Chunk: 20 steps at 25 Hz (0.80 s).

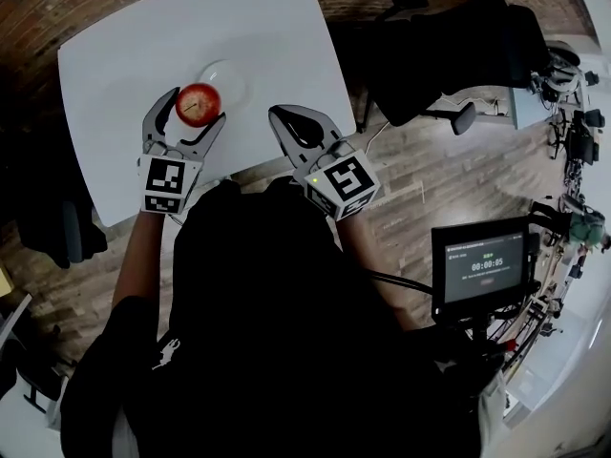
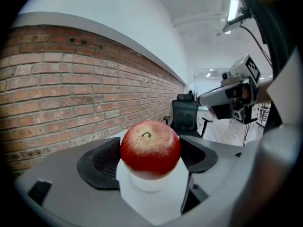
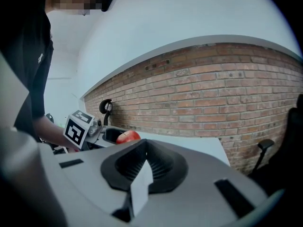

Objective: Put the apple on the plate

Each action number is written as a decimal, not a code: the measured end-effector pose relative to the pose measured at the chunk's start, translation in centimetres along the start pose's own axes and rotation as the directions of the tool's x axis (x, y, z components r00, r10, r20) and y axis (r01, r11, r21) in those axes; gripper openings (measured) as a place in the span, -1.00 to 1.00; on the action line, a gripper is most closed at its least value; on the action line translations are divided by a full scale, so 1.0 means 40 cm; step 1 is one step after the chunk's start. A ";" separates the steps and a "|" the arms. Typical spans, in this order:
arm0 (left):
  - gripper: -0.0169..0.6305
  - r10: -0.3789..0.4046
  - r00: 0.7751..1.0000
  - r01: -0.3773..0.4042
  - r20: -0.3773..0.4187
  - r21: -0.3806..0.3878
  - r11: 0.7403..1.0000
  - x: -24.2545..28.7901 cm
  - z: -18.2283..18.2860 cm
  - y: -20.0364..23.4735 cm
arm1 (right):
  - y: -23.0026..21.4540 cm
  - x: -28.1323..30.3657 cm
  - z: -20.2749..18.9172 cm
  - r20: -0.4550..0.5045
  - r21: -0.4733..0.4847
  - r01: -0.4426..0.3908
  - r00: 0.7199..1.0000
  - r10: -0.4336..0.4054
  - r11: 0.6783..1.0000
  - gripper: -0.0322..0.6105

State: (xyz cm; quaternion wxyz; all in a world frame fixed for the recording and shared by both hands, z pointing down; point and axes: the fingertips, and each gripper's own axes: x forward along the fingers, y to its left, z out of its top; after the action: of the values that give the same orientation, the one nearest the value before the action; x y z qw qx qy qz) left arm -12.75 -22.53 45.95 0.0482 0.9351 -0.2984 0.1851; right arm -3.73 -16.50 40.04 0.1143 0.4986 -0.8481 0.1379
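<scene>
A red apple [image 1: 199, 103] sits between the jaws of my left gripper [image 1: 194, 110], whose pads press its sides, so the gripper is shut on it. It hangs over the near part of the white table [image 1: 115, 55], just in front of a white plate [image 1: 232, 77]. In the left gripper view the apple [image 2: 150, 148] fills the gap of the left gripper [image 2: 150, 156], with a pale round shape below it. My right gripper [image 1: 280, 114] is over the table's near edge, right of the apple, jaws together and empty. The right gripper [image 3: 143, 150] view shows the apple [image 3: 127, 136] to the left.
Black office chairs [image 1: 449, 46] stand right of the table on the wooden floor. A small screen on a stand [image 1: 485, 270] is at my right side. A brick wall [image 3: 227, 103] runs behind the table. A dark object [image 1: 52, 208] lies at the table's left.
</scene>
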 end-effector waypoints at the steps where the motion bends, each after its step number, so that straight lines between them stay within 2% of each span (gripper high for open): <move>1: 0.27 -0.006 1.000 0.006 0.001 0.002 1.000 0.004 0.002 0.001 | 0.000 -0.001 -0.001 -0.004 0.004 0.004 1.000 -0.004 1.000 -0.89; 13: 0.27 0.028 1.000 -0.029 -0.002 -0.013 1.000 -0.013 0.005 0.033 | 0.035 0.014 0.009 -0.016 0.005 -0.035 0.999 0.035 0.999 -0.89; 20: 0.27 0.104 0.994 -0.106 -0.034 -0.060 0.993 -0.057 -0.055 0.057 | 0.096 0.034 0.016 -0.008 -0.033 -0.127 0.992 0.127 0.991 -0.89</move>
State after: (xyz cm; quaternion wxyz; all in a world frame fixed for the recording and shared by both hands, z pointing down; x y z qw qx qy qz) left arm -16.48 -22.71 47.08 0.0716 0.9132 -0.3521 0.1925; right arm -7.79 -16.02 39.44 0.1160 0.4411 -0.8800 0.1324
